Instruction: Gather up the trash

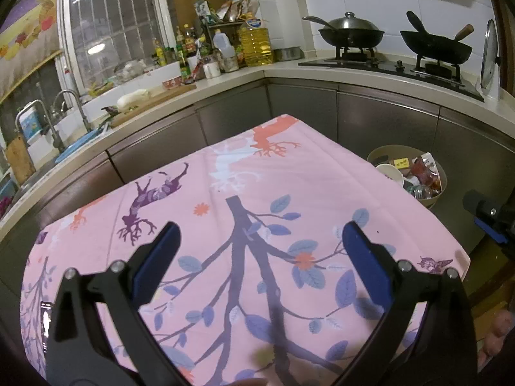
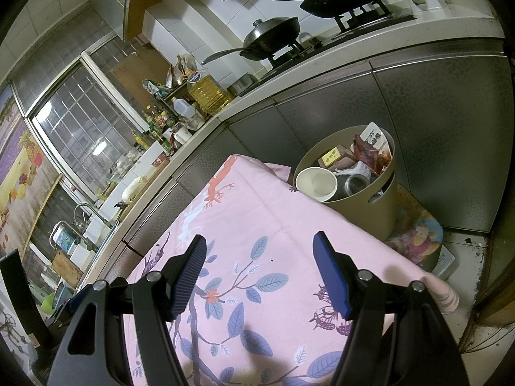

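**Seemingly done: the table is bare and the bin is full**

Evidently little is left for me here. The table (image 1: 225, 193), under its pink cloth printed with branches and leaves, fills most of both views, and I find no scrap of trash on any part of it that shows, from the near edge to the far corners. Part of the near edge is hidden behind my own tongs, so I cannot vouch for that strip.

Just past the table's far right corner, on the floor against the cabinet fronts, stands the tan bin (image 2: 360, 209). It is heaped to the rim: a white paper cup (image 2: 317, 184) on its side, a metal can (image 2: 354, 185), red wrappers (image 2: 370, 154) and a small yellow box (image 2: 331, 157).

My left gripper (image 1: 259, 238) hangs over the middle of the cloth, jaws spread wide, nothing between them. My right gripper (image 2: 259, 254) hovers nearer the right edge, likewise spread and empty.

I judge the collecting finished, unless something lies out of sight.
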`<state>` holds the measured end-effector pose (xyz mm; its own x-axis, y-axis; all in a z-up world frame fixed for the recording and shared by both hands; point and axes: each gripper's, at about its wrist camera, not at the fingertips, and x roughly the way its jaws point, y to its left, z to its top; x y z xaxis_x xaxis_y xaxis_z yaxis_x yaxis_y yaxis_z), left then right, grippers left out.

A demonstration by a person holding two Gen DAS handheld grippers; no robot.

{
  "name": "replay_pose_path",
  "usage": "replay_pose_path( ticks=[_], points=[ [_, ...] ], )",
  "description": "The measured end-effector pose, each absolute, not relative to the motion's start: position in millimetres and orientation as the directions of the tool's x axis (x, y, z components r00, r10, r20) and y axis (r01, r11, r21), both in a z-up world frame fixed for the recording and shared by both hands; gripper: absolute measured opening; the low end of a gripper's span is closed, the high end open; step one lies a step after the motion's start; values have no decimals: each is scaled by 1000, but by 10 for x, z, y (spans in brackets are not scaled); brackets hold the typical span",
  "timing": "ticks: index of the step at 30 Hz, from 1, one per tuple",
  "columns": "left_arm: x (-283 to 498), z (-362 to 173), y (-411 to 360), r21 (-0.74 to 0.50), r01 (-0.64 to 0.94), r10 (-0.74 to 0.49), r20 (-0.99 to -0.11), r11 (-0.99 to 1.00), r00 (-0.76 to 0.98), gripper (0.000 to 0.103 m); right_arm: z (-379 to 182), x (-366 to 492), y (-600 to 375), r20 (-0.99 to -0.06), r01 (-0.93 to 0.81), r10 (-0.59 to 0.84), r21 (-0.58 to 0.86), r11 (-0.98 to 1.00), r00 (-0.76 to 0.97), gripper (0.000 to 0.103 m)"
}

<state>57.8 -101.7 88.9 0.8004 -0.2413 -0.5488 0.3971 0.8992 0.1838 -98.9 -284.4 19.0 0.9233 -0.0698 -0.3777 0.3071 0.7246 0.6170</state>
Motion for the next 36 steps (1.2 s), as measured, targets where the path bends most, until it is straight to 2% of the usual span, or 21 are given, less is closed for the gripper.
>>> replay_pose_path(
  ticks=[36],
  points=[
    [595,908,-1010,186,396,-239,-550,899,800,97,189,-990,-2849,-380,308,-69,617,724,923,66]
  ],
)
